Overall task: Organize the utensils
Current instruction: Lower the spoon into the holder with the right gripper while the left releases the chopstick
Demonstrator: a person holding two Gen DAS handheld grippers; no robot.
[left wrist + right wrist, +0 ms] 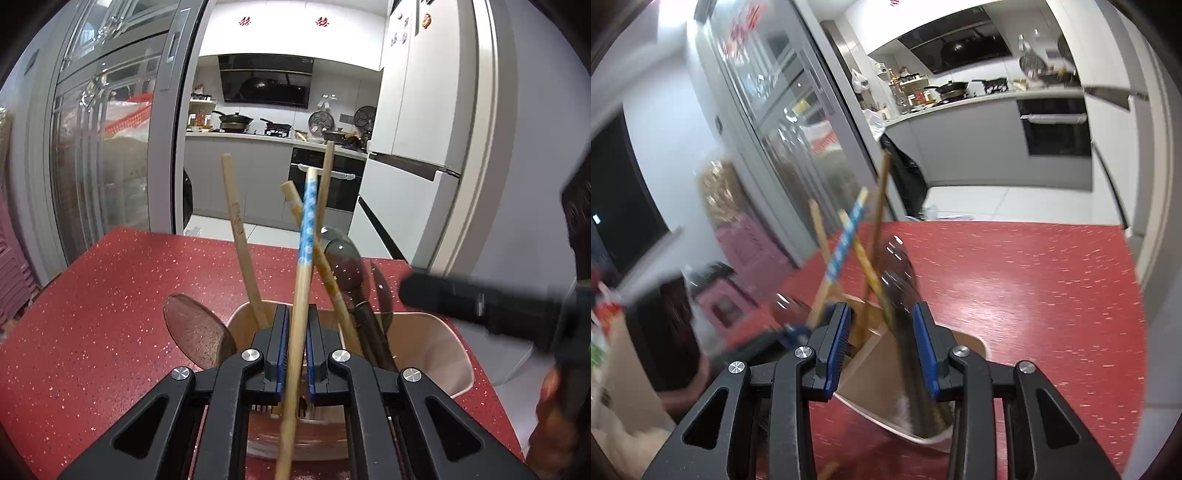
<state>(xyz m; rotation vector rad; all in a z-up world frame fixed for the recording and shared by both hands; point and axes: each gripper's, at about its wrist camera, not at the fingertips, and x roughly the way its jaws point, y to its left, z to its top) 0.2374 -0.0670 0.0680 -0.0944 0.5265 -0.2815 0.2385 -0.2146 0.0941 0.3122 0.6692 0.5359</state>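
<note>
A beige utensil holder stands on the red speckled table. It holds several wooden chopsticks and dark spoons. My left gripper is shut on a blue-patterned chopstick and holds it upright over the holder. A brown spoon leans at the holder's left. In the right wrist view my right gripper is open above the holder, its pads either side of a dark spoon handle. The blue-patterned chopstick shows there too, blurred.
The table stretches right of the holder. The right gripper's black body reaches in from the right in the left wrist view. A glass-door cabinet stands at left, a white fridge at right, the kitchen beyond.
</note>
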